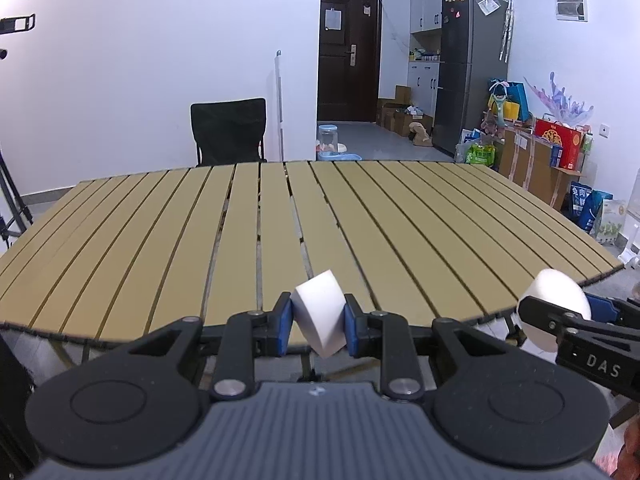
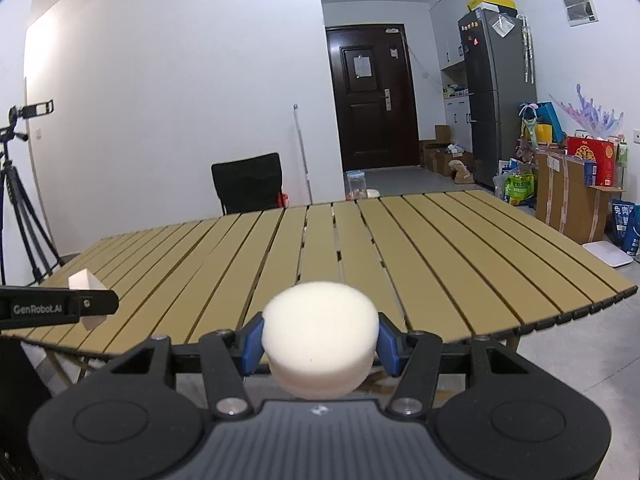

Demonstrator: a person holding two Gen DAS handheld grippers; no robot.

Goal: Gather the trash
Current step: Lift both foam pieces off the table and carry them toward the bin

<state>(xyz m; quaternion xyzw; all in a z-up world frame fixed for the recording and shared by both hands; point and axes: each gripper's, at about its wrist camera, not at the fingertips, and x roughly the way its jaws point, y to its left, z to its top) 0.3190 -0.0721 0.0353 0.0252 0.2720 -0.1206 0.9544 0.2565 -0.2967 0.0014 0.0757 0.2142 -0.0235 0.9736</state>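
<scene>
Left wrist view: left gripper [image 1: 318, 320] bottom centre, blue pads clamped tight on white foam wedge [image 1: 319, 316], held tilted above near edge of slatted table [image 1: 160, 224]. Right gripper [image 1: 560, 314] at right edge, gripping round foam disc [image 1: 554, 300].

Right wrist view: right gripper [image 2: 320, 340] bottom centre, about half open, pads pressing sides of foam disc [image 2: 320, 332]. Left gripper [image 2: 86, 304] at left edge, holding foam wedge [image 2: 82, 280]. Black chair [image 2: 246, 182] beyond table [image 2: 440, 248].
</scene>
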